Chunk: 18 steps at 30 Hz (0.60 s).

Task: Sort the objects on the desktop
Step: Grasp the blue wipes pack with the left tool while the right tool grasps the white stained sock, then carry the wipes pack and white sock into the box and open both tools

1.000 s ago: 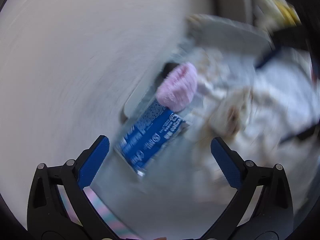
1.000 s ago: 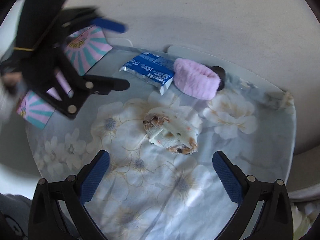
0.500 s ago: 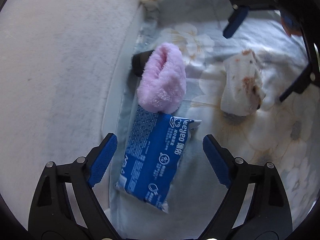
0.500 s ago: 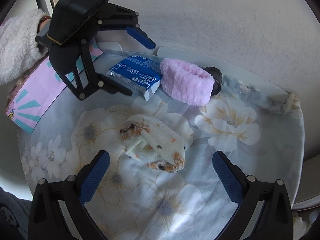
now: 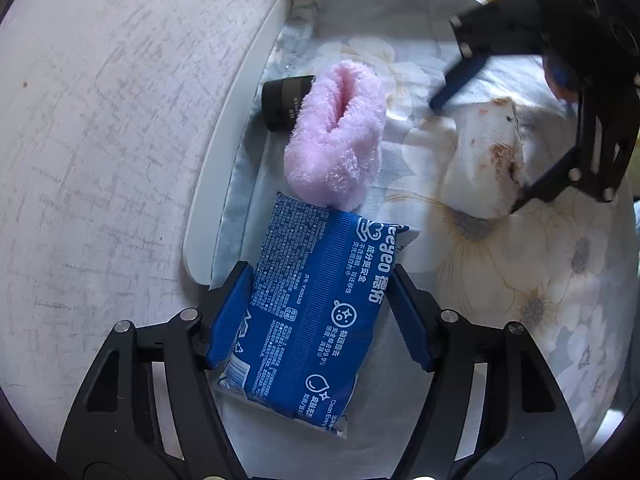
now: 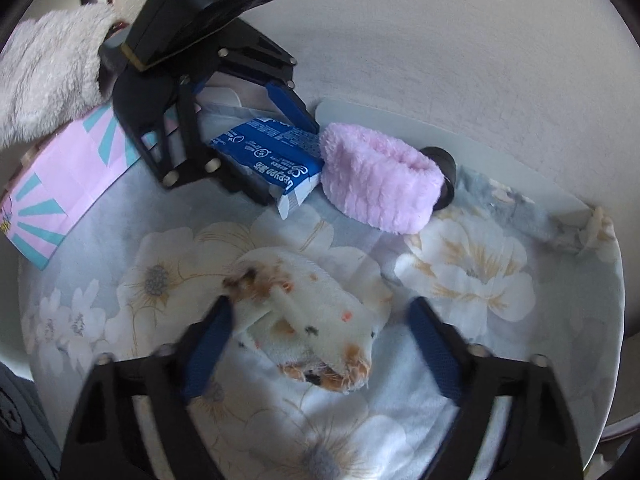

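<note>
Now the left gripper point(image 5: 322, 312) has closed in on the blue wipes pack point(image 5: 316, 316), pads touching its sides. Meanwhile the right gripper point(image 6: 320, 340), jaws half-narrowed, has dropped around the folded printed cloth point(image 6: 308, 332), at four o'clock from the pink fluffy band point(image 6: 376, 184); both pickups look imminent.

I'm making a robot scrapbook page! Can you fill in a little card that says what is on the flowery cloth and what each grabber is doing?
surface: round white table under a flower-print cloth
left gripper: fingers against both sides of the blue plastic wipes packet
right gripper: open around the rolled white spotted cloth, left finger touching it
pink fluffy band: lies touching the packet's far end
black cylinder: behind the band
pink and teal striped paper bag: at the table's edge
</note>
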### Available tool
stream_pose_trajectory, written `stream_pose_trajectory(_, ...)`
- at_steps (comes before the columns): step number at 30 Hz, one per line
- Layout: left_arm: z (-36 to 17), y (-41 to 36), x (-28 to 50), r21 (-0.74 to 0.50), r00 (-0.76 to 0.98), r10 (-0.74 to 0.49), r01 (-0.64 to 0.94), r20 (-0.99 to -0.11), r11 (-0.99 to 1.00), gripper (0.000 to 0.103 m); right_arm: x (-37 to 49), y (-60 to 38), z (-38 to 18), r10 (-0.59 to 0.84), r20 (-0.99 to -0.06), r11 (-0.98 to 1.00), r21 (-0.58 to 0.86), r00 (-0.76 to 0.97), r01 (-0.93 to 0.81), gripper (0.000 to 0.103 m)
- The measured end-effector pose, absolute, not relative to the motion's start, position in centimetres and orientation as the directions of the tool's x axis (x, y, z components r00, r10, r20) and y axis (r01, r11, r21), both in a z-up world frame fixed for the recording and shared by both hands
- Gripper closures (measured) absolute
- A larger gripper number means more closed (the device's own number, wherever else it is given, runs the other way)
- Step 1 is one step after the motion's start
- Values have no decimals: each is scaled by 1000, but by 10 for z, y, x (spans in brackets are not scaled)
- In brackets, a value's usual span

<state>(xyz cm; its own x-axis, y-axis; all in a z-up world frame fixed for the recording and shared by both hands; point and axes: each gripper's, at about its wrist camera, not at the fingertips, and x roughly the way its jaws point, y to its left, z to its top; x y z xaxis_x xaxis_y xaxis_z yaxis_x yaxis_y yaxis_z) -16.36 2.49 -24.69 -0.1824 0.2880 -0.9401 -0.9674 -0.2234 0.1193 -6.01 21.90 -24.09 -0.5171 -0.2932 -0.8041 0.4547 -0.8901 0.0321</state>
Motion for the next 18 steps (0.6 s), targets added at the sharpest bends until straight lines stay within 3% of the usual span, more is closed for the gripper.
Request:
stream_pose_trajectory(4, -245, 23, -161, 130, -191, 277, -966, -942, -223, 40, -52, 214, -237, -266, -798, -890, -11, -540, 455, 54)
stream_pose_trajectory(12, -235, 6, -146, 135, -191, 259, -966, -947, -219, 41, -37, 215, -224, -258, -799, -890, -22, -544, 455, 56)
stream_pose_trajectory(18, -220, -4, -135, 156, -216, 242, -957, -946, -245, 42, -25, 223, -205, -294, -791, -900, 39, -537, 435, 64)
